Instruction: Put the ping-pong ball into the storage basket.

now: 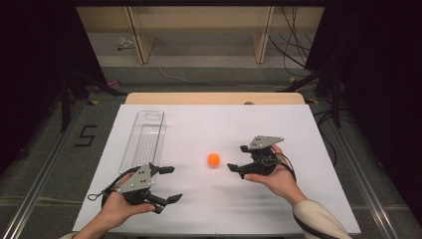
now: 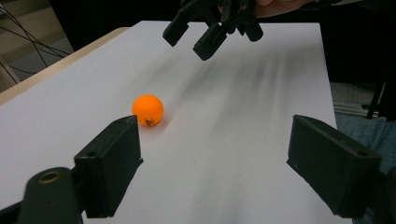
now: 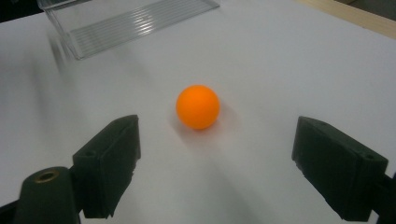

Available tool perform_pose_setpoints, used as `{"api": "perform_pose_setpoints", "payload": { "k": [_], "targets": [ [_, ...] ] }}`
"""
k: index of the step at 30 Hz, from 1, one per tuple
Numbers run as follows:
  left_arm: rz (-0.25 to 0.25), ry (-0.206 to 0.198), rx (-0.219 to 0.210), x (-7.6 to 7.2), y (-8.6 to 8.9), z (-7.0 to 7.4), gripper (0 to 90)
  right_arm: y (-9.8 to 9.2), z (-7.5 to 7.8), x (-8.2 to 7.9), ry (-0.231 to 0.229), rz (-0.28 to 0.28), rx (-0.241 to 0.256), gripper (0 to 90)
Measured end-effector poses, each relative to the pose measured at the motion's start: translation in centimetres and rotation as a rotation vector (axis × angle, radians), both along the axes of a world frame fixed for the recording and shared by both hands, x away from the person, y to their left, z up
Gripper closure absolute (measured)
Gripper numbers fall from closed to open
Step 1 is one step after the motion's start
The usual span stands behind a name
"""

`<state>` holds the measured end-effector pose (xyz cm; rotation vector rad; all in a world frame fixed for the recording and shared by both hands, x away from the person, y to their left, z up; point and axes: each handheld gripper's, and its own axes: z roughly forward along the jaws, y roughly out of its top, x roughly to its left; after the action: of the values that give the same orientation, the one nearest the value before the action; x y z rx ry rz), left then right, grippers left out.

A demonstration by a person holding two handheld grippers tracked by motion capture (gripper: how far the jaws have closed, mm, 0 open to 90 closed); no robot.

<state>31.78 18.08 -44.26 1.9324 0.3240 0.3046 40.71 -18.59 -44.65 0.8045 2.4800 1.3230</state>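
Observation:
An orange ball [image 1: 213, 159] rests on the white table sheet [image 1: 278, 124], between my two grippers. My right gripper [image 1: 237, 157] is just right of the ball, open, its jaws pointing at it. In the right gripper view the ball [image 3: 197, 106] lies a short way ahead of the open right gripper [image 3: 217, 163], not touched. My left gripper [image 1: 171, 184] is open at the front left. Its own view puts the ball [image 2: 147, 110] just past the left fingertip [image 2: 116, 154] of the left gripper [image 2: 215, 158], with the right gripper [image 2: 187, 44] beyond.
A long clear plastic tray [image 1: 144, 137] lies along the left side of the sheet, and it is seen again as the tray [image 3: 126, 23]. The wooden table edge [image 1: 214, 98] runs along the far side. Cables and shelf legs stand on the floor behind.

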Motion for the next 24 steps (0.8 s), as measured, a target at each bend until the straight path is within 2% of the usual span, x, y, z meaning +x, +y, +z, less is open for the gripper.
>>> {"api": "perform_pose_setpoints", "payload": {
  "k": [24],
  "targets": [
    [0.0, -0.002, 0.001, 0.0, 0.0, 0.0, 16.9, 2.5, -0.8, 1.7, 0.012, 0.027, -0.019, 16.3]
  ]
}}
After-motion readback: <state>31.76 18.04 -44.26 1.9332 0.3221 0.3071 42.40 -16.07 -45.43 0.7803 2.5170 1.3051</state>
